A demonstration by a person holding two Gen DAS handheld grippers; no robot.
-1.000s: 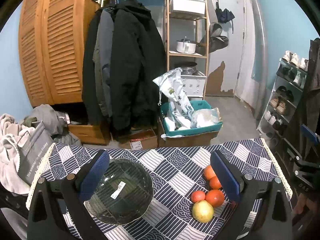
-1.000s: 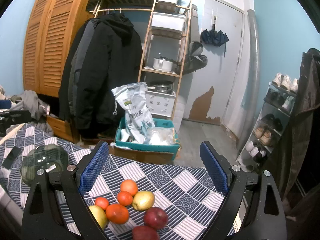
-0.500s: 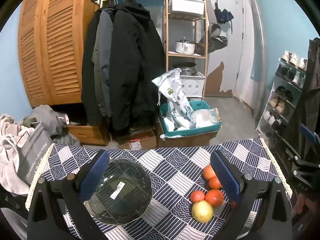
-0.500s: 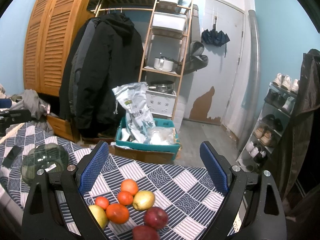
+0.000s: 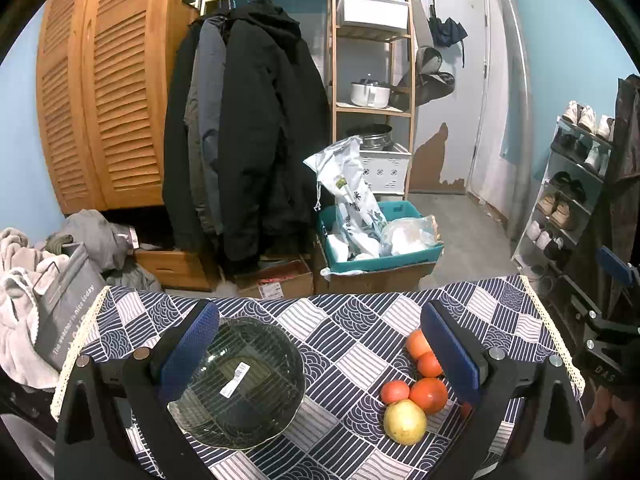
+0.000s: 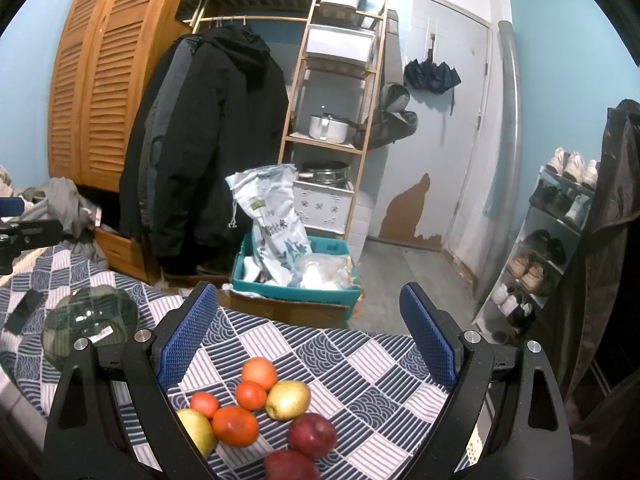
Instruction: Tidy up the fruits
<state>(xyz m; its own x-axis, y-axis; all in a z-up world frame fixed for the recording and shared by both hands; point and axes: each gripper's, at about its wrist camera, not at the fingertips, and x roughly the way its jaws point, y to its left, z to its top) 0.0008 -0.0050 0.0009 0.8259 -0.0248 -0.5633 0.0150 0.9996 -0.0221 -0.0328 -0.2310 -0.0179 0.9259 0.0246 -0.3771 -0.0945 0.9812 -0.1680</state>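
Both grippers are spread wide with nothing in them: the left gripper (image 5: 320, 344) hangs over the patterned tablecloth (image 5: 352, 328) with the glass bowl (image 5: 240, 384) sitting just inside its left finger, and the right gripper (image 6: 308, 332) hangs over the fruit pile (image 6: 260, 404). The fruit's all bunched together on the cloth, well apart from the bowl (image 6: 90, 328): a few oranges (image 6: 235, 426), a yellow pear (image 6: 288, 400), another yellowish one partly behind the left finger, and two red apples (image 6: 312, 435) at the near edge. There's also a dark phone (image 6: 24, 311) lying flat on the cloth beside the bowl.
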